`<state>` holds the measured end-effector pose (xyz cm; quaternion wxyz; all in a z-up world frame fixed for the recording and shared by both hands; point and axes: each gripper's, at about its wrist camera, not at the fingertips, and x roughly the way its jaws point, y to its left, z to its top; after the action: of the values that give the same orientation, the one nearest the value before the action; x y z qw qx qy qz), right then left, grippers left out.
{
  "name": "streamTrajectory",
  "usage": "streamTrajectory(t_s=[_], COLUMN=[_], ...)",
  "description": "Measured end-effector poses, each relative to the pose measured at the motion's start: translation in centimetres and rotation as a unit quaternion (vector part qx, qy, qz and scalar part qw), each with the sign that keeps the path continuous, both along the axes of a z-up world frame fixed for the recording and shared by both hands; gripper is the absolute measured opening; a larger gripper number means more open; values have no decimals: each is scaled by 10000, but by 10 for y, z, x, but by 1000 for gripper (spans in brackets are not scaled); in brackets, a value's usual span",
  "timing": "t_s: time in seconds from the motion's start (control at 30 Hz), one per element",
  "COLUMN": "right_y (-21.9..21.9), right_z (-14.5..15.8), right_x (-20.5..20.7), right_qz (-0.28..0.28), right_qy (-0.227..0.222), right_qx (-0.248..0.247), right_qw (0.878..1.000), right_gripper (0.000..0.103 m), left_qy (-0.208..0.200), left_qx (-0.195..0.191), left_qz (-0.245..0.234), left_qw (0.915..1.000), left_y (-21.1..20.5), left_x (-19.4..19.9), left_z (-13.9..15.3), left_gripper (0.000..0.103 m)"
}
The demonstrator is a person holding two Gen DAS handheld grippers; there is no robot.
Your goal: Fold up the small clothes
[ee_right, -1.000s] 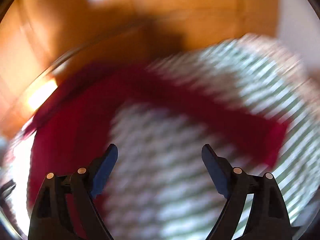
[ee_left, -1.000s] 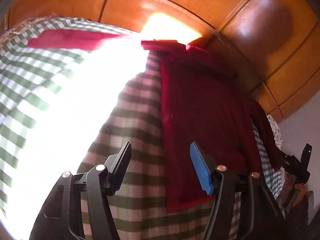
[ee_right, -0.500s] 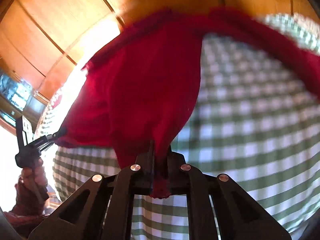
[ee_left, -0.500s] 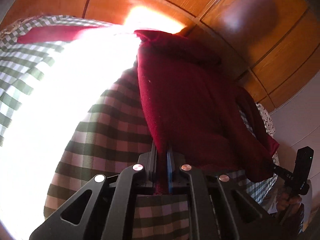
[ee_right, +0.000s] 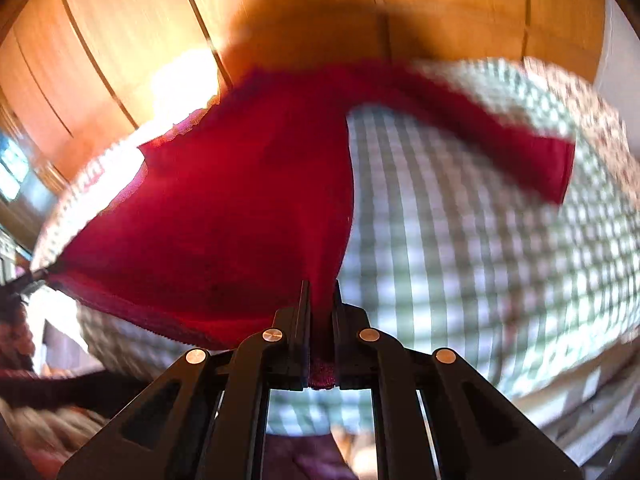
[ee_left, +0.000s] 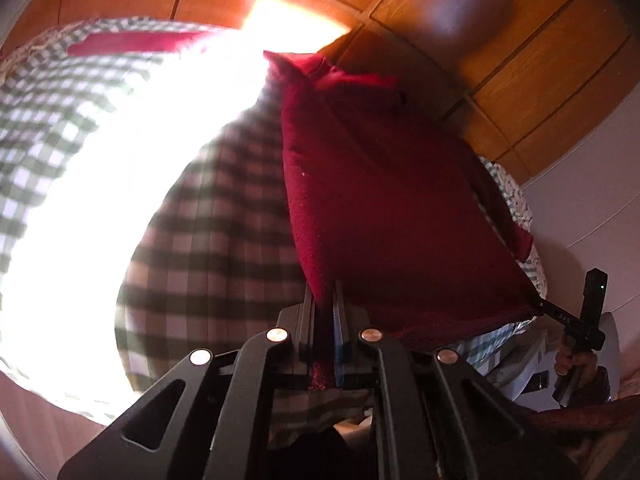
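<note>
Both tongs are gripping the red garment (ee_left: pixel 392 208) by its near hem. The left tongs (ee_left: pixel 325 312) are clenched on one corner at the lower centre of the left view. The right tongs (ee_right: pixel 321 300) are clenched on the other corner, and they are showing in the left view at the lower right (ee_left: pixel 538 305).

The hem is running taut between the two grips, so the garment's long axis is leading away from both tongs, toward the top of each frame. Its far end is lying on the checked cloth (ee_left: pixel 208 240) covering the counter, and the near part is hanging lifted. A sleeve (ee_right: pixel 500 132) is trailing toward the upper right of the right view.

The fabric is looking thick, deep red and limp, sagging between the grips. Neither hand seems nearer the far end; I judge the fold will carry the hem that way.
</note>
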<state>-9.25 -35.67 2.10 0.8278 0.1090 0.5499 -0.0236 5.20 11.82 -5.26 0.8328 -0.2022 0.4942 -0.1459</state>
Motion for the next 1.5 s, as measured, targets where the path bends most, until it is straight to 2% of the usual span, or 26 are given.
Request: streamTrajectory(t_s=[0.1,0.17,0.2,0.23,0.27,0.3,0.4,0.53,0.67,0.8,0.83,0.9,1.0,1.1,1.17,1.23,1.3,1.37,1.43,1.5], right_y=[-3,-5,-6,-8,-8,-9,-1,44,98,150,157,172,172,172,170,171,173,176,177,178], right_z=[-33,-38,-35,-31,-28,-21,-10,-14,-37,-55,-59,-66,-74,-81,-83,-86,-87,-88,-88,-88], right_x=[-9,-9,-6,-3,-2,3,23,65,102,121,124,128,127,120,122,126,126,126,126,125], right_qz=[-162,-181,-198,-259,-317,-404,-363,85,641,1187,1270,1379,1432,1492,1476,1473,1466,1477,1469,1463], right_qy=[372,396,369,311,235,50,-257,-516,-443,-404,-404,-406,-381,-395,-355,-292,-283,-276,-281,-306], right_qx=[-32,15,-61,-195,-286,-432,-535,-209,94,-65,-137,-345,-304,-207,-66,-39,-68,-133,-175,-214], right_qw=[9992,9991,9991,9990,9988,9982,9976,9984,9969,9921,9910,9890,9885,9878,9884,9887,9888,9886,9886,9885], right_gripper=[7,8,23,37,65,71,71,71,71,71,71,77,88,94,99,100,100,100,100,100], left_qy=[380,378,320,238,119,58,-53,-102,-82,-63,-38,9,65,216,325,356,399,338,242,23], left_qx=[217,164,166,173,200,216,348,515,546,427,421,439,483,606,586,463,430,419,397,586], left_qz=[75,201,348,532,779,965,1668,2434,3138,3756,3868,3996,4039,4101,4191,4247,4265,4157,4089,4100], left_qw=[9990,9989,9987,9981,9967,9951,9854,9685,9479,9258,9212,9156,9135,9098,9055,9034,9026,9079,9114,9102], left_y=[-9,-5,0,9,21,33,72,124,174,222,237,250,261,275,280,287,292,290,288,285], left_x=[0,4,6,11,17,23,44,80,111,126,136,162,185,213,222,230,241,248,251,246], left_z=[-24,-23,-19,-14,-9,-2,10,24,26,30,20,4,-1,-16,-23,-31,-39,-42,-40,-28], left_gripper=[7,16,26,47,50,50,49,49,51,56,58,62,62,61,60,60,51,17,8,7])
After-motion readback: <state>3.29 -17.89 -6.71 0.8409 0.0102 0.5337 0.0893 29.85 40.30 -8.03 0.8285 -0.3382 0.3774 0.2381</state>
